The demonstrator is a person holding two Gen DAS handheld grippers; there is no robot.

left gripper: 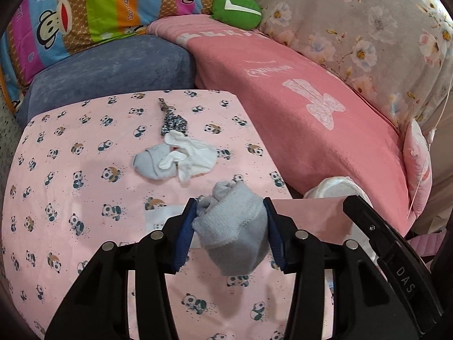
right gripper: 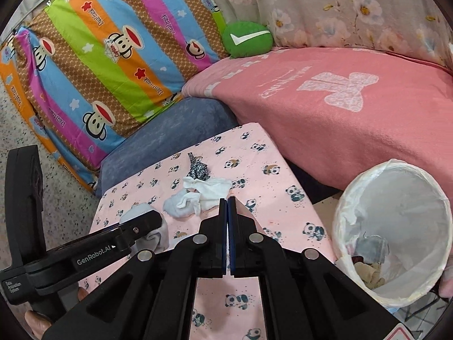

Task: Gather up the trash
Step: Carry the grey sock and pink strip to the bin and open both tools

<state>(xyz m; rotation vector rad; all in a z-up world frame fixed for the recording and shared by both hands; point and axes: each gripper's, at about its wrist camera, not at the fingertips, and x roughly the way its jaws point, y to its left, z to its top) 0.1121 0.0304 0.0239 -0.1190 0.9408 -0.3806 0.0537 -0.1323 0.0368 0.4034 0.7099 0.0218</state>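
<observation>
Panda-print sheet (left gripper: 70, 170) fills the frame, lined bin (right gripper: 396, 226) standing just beside its right edge, already holding scraps. On the sheet lies a little heap of white and grey cloth (left gripper: 181, 158), soft stuff. The left gripper (left gripper: 230, 221) is clamped on a balled grey sock (left gripper: 235, 232) (light, squashy, best pinched mid-bulk, as here). The right gripper (right gripper: 228, 218) is pressed closed, holding nothing.
</observation>
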